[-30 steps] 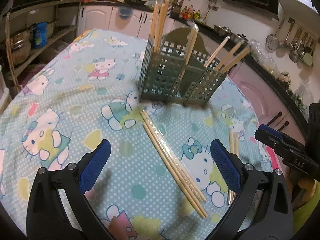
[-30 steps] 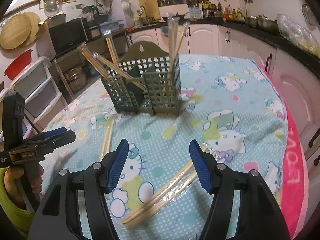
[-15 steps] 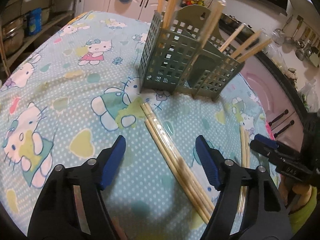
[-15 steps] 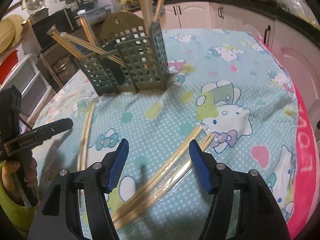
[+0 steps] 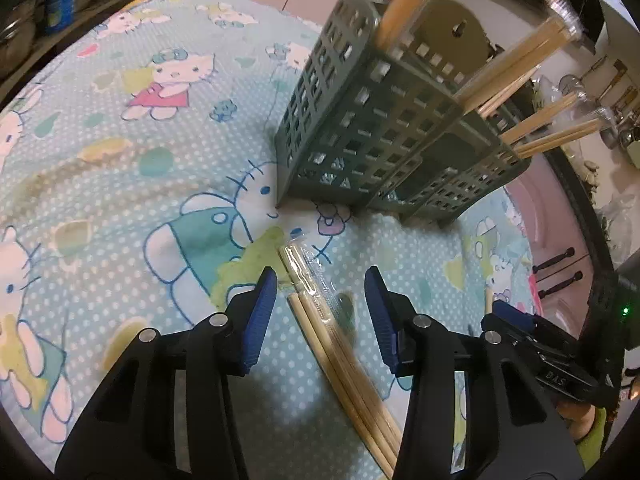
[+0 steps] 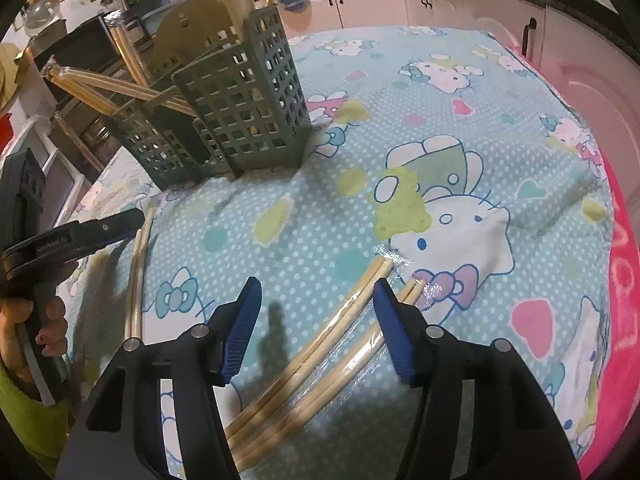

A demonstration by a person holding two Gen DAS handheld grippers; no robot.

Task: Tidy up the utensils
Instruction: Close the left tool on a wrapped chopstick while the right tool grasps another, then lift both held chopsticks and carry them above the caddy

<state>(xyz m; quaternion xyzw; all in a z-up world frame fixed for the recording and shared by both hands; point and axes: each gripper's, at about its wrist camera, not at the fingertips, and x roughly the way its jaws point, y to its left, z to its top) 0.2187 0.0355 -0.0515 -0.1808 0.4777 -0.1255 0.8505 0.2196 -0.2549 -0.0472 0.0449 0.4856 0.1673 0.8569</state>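
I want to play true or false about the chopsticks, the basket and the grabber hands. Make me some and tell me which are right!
1. The left gripper is open, with wrapped wooden chopsticks lying between its blue fingers. True.
2. The green plastic grid utensil holder is empty. False: several wooden chopsticks stand in it, leaning outward.
3. The right gripper is squeezing a chopstick shut. False: it is open, and the wrapped chopsticks below it lie on the cloth.
4. The holder stands upright on a blue cartoon-cat tablecloth. True.
5. A spoon lies on the tablecloth. False: only chopsticks lie there.
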